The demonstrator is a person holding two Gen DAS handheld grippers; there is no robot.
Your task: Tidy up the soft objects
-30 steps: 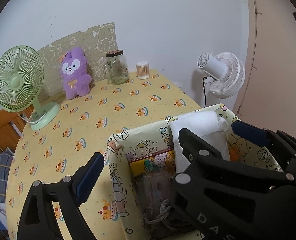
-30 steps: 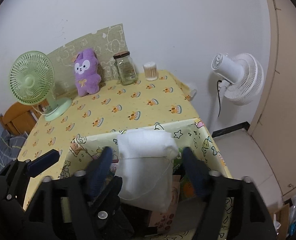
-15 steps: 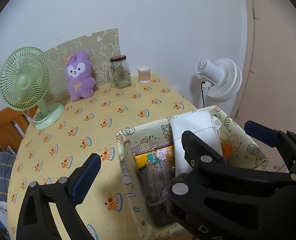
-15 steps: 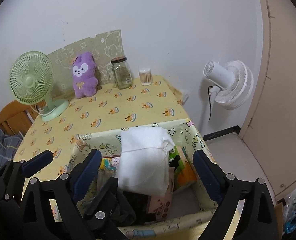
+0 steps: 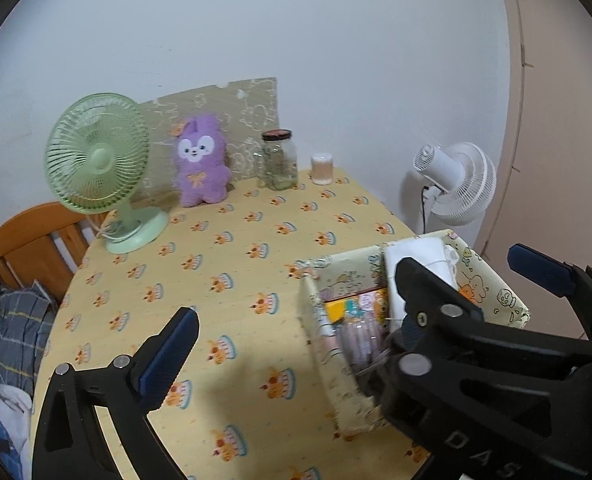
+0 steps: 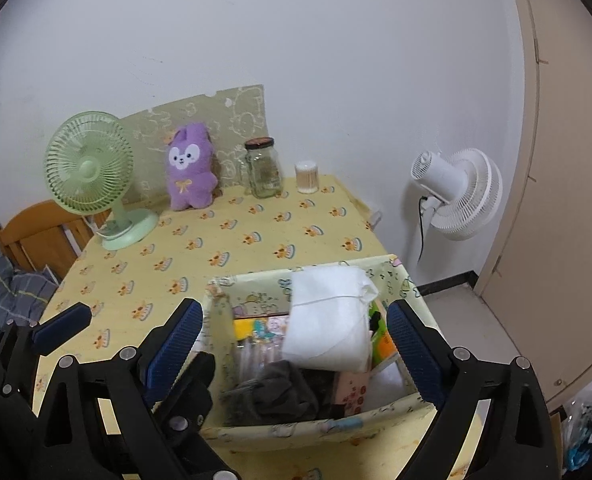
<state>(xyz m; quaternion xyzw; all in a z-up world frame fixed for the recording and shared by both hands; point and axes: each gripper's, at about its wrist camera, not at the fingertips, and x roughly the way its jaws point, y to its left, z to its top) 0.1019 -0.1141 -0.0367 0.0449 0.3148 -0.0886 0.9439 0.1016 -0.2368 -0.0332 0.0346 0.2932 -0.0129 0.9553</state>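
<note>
Near the table's right edge, the storage box point(image 6: 296, 426) holds the white cloth bundle point(image 6: 327, 320); both the left gripper point(image 5: 292, 292) and right gripper point(image 6: 296, 344) gape empty, jaws just widened; green fan point(image 6: 88, 168), plush point(image 6: 188, 168) and jar point(image 6: 262, 170) line the far wall, leaving bare tablecloth point(image 5: 224, 256) between.

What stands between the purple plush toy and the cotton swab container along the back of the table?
A glass jar with a dark lid stands between the purple plush toy and the cotton swab container; both wrist views show it.

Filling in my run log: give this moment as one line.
left gripper: jaws open, empty | right gripper: jaws open, empty | white cloth bundle: in storage box | purple plush: on table
</note>
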